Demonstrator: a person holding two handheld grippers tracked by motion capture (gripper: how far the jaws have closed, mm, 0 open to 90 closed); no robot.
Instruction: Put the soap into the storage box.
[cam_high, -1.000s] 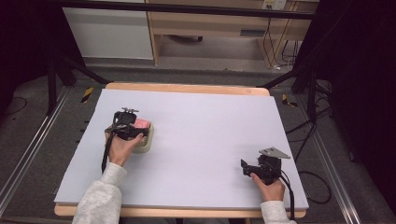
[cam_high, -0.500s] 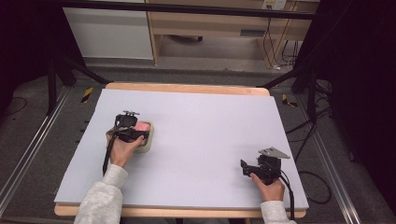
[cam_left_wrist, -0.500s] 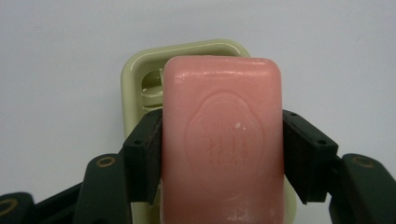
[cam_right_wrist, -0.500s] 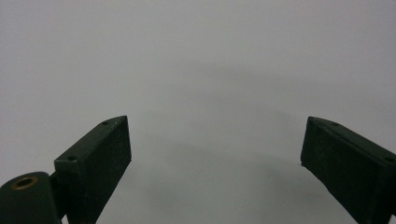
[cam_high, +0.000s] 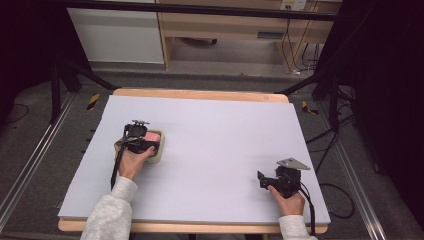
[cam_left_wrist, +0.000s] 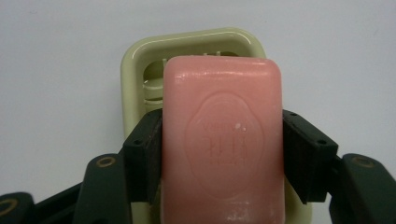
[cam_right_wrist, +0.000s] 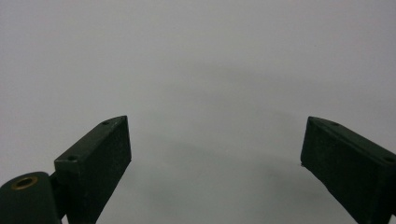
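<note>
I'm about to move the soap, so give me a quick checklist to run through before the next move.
1. Left gripper shut on the pink soap, a jaw on each long side: ok.
2. Grip centred on the bar: cannot tell, its near end is cut off in the left gripper view.
3. Soap lifted free of the green soap dish: cannot tell.
4. Right gripper open and holding nothing: ok.
5. Right gripper apart from the dish, near the table's right front: ok.
</note>
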